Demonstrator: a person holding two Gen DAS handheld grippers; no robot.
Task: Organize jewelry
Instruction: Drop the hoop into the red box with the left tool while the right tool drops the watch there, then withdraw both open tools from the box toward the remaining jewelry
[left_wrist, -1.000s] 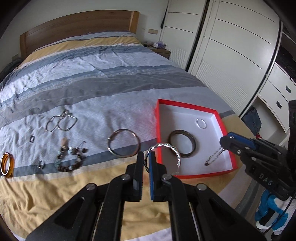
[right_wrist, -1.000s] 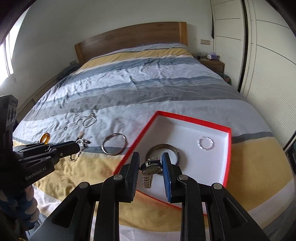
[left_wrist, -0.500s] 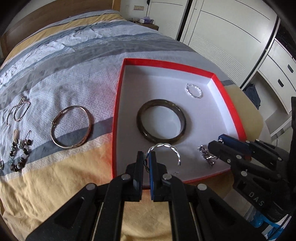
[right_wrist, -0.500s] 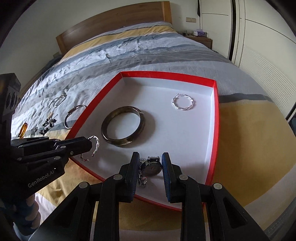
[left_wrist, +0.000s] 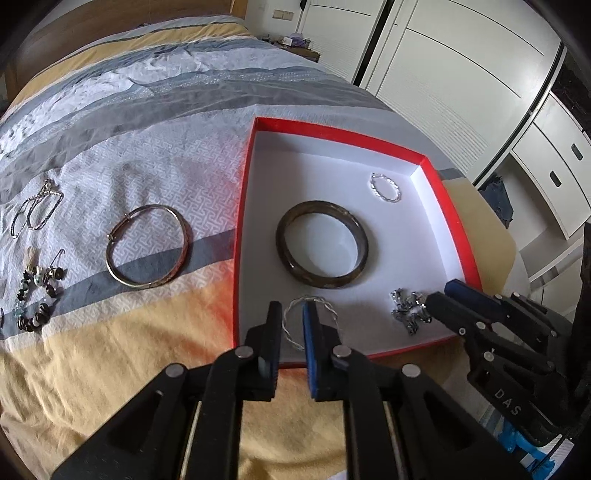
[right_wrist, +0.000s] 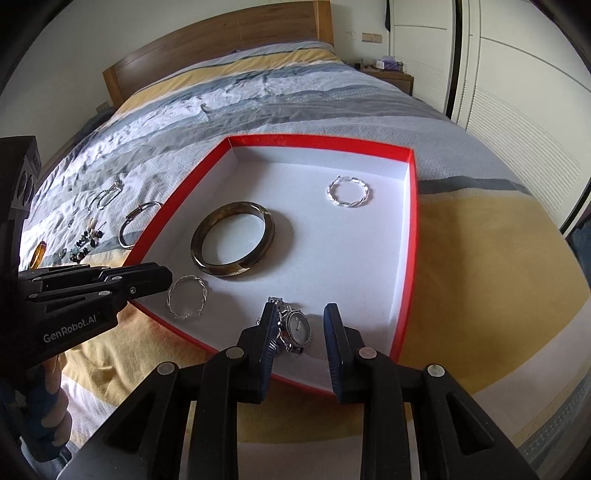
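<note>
A red box with a white floor (left_wrist: 458, 225) (right_wrist: 404, 258) lies on the bed. In it are a dark bangle (left_wrist: 322, 248) (right_wrist: 233, 243), a small twisted silver ring (left_wrist: 385, 187) (right_wrist: 349, 191), a twisted silver bracelet (left_wrist: 325, 306) (right_wrist: 186, 297) and a silver watch (right_wrist: 297, 329) (left_wrist: 408, 312). My left gripper (left_wrist: 292, 325) is open over the box's near edge, with the bracelet lying between its fingers. My right gripper (right_wrist: 301, 332) is open around the watch, which rests on the box floor.
On the striped bedspread left of the box lie a thin metal bangle (left_wrist: 147, 249), a beaded bracelet with earrings (left_wrist: 37, 291), a chain necklace (left_wrist: 35, 212) and an amber ring (right_wrist: 38, 254). White wardrobes (left_wrist: 461, 74) stand to the right.
Both grippers moved in low over the box and opened. The left let go of the silver bracelet and the right let go of the watch; both pieces now lie on the box floor.
</note>
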